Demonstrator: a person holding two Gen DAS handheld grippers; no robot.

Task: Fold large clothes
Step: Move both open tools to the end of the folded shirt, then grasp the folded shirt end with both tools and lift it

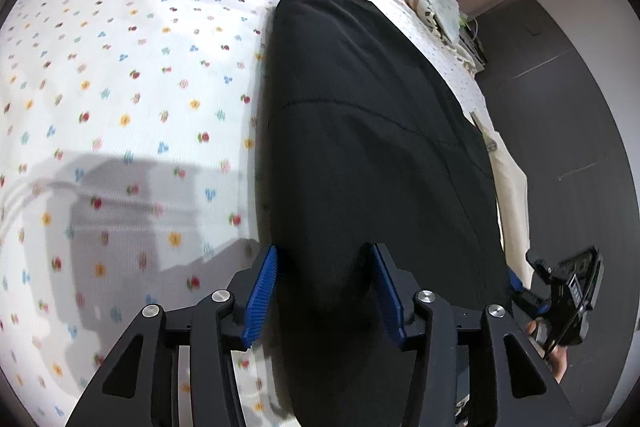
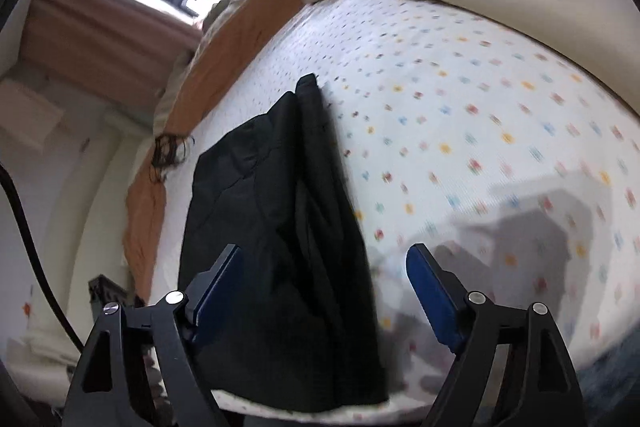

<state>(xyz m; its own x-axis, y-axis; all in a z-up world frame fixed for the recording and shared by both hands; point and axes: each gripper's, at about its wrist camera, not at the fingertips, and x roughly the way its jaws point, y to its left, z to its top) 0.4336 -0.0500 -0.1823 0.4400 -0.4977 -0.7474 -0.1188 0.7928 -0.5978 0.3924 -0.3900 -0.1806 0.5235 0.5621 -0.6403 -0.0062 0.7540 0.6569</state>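
Black garment [image 1: 360,131], folded long and narrow, lying on flower-dotted bed sheet [image 1: 120,87] along near edge of bed. Left gripper [image 1: 326,291] half apart, jaws straddling garment's near end, pads not pressing. Right gripper [image 2: 324,291] wide apart over garment, holding nothing.

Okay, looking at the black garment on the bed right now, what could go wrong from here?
1. The left tongs straddle the garment with pads apart; closing here may bunch up thick layers rather than one edge.
2. The right tongs stand open and hold nothing, so the folded flap could slip or fall open.
3. The garment lies close to the bed edge, so a pull toward that edge may drag it off.
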